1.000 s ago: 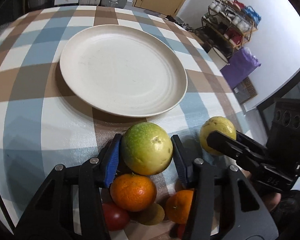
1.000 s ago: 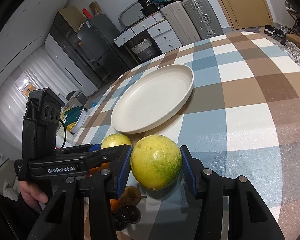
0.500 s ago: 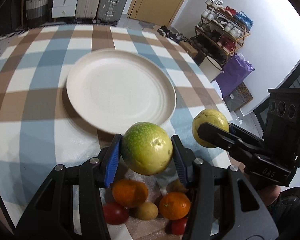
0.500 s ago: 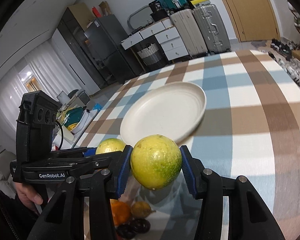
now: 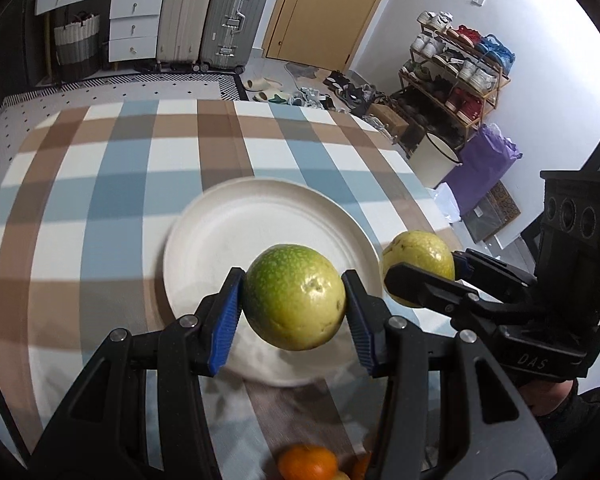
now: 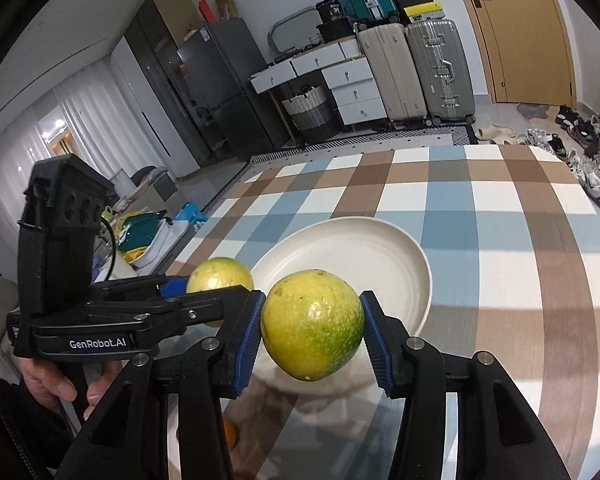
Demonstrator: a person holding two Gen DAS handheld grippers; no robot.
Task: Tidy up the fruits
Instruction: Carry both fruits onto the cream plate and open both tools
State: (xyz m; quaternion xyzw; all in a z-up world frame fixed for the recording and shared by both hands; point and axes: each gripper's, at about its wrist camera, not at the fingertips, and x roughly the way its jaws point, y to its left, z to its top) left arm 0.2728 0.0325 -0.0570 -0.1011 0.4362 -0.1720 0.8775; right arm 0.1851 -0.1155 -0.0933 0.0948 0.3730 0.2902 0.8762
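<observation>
Left wrist view: left tool (image 5: 294,307) grips a round green-yellow fruit (image 5: 294,296) above the near rim of the round cream plate (image 5: 228,232). Right tool (image 6: 312,326) clamps a second yellow-green fruit (image 6: 312,322), likewise over the rim; plate lies directly ahead and below.

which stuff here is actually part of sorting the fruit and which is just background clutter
Part of the job:
- left gripper, shut on a green-yellow fruit
- right gripper, shut on a second green-yellow fruit
- white plate, nothing on it
- orange on the checked tablecloth

Just lying about:
- suitcases
- shoe rack
- white drawers
- fridge
</observation>
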